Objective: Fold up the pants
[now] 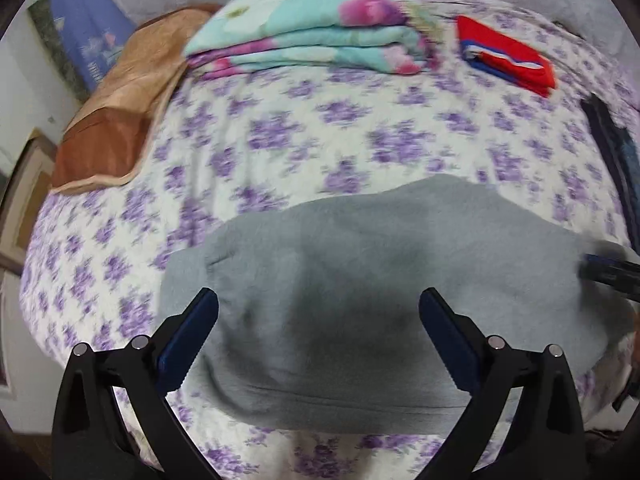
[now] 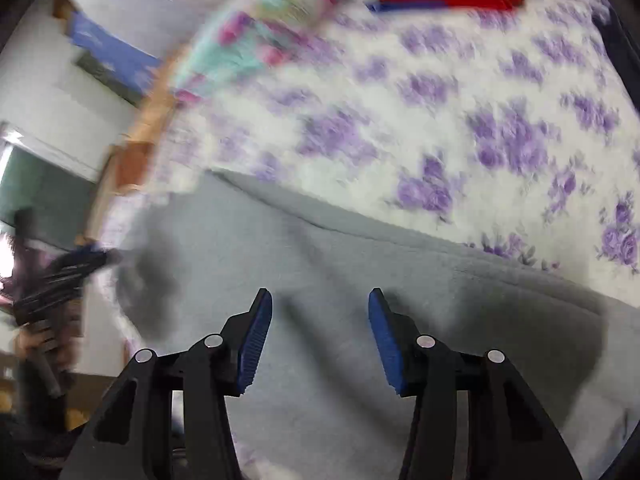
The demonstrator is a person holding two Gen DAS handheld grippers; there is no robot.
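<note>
**Grey pants lie folded on the bed beneath both open grippers**

The grey pants [image 1: 360, 272] lie below and ahead of your left gripper [image 1: 318, 340], a folded soft bundle on the purple-flowered bedspread [image 1: 280, 128]. Its jaws stand wide apart and empty. Only this view shows clearly the folded floral quilt [image 1: 312, 32], brown pillow [image 1: 120, 112] and red-and-blue folded garment [image 1: 508, 56] far beyond the jaws; your right gripper [image 1: 608, 272] sits blurred at the pants' right edge.

From your right gripper [image 2: 320, 340], blurred, the pants [image 2: 320, 248] fill the space under and between moderately parted jaws, which grip nothing. Your left gripper [image 2: 60, 276] appears far left.
</note>
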